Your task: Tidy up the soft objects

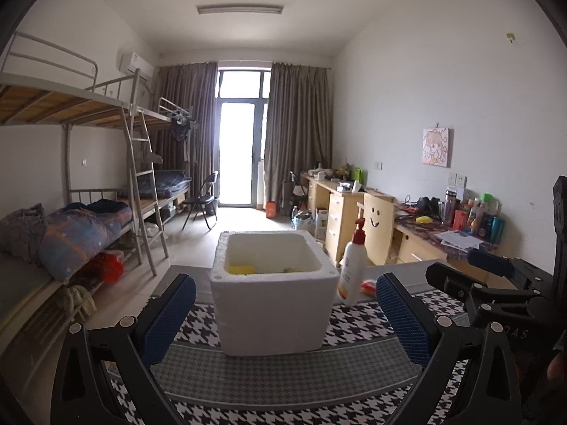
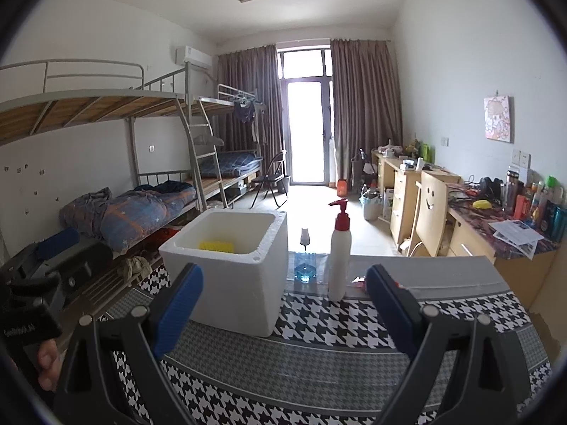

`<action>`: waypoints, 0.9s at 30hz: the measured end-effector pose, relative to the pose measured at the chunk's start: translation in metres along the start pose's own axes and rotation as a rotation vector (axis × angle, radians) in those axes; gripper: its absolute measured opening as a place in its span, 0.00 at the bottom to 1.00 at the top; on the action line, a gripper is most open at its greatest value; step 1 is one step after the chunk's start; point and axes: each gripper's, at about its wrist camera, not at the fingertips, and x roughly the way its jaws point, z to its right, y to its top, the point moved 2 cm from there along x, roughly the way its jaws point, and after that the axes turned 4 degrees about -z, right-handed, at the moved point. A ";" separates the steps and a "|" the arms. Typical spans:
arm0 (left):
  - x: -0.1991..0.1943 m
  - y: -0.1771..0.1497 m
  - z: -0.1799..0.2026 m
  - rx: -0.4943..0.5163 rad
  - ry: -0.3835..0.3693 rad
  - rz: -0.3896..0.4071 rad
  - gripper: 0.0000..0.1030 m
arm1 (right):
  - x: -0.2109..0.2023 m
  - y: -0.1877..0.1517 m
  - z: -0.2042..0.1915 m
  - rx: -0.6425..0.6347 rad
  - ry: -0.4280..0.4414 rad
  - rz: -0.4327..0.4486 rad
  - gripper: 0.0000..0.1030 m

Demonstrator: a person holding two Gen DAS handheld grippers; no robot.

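Note:
A white foam box (image 1: 273,297) stands on the houndstooth table; it also shows in the right wrist view (image 2: 230,272). A yellow soft object (image 1: 241,269) lies inside it, also seen in the right wrist view (image 2: 216,246), with a greenish item (image 1: 288,268) beside it. My left gripper (image 1: 283,315) is open and empty, its blue pads either side of the box, short of it. My right gripper (image 2: 283,304) is open and empty, to the right of the box. A red and yellow soft item (image 1: 368,287) lies behind the lotion bottle; it also shows in the right wrist view (image 2: 359,281).
A white pump bottle with red cap (image 2: 339,258) stands right of the box, also in the left wrist view (image 1: 352,269). A small blue spray bottle (image 2: 304,262) is behind it. The tablecloth (image 2: 319,364) covers the table. Bunk beds stand left, desks and a chair right.

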 end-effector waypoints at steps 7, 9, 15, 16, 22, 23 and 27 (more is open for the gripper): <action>-0.007 -0.010 0.009 0.026 -0.005 0.018 0.99 | -0.019 -0.019 0.003 0.010 -0.049 0.041 0.93; -0.008 -0.014 0.012 0.037 -0.009 0.025 0.99 | -0.025 -0.025 0.001 -0.001 -0.064 0.062 0.93; -0.011 -0.019 0.013 0.042 -0.017 0.034 0.99 | -0.037 -0.036 0.006 0.004 -0.075 0.083 0.93; -0.012 -0.021 0.013 0.040 -0.014 0.034 0.99 | -0.037 -0.037 0.007 0.006 -0.073 0.081 0.93; -0.016 -0.034 0.016 0.037 -0.018 0.044 0.99 | -0.036 -0.048 0.012 0.037 -0.083 0.079 0.93; -0.017 -0.036 0.017 0.037 -0.017 0.047 0.99 | -0.036 -0.050 0.012 0.041 -0.084 0.080 0.93; -0.019 -0.043 0.018 0.028 0.001 0.053 0.99 | -0.037 -0.057 0.013 0.036 -0.104 0.087 0.93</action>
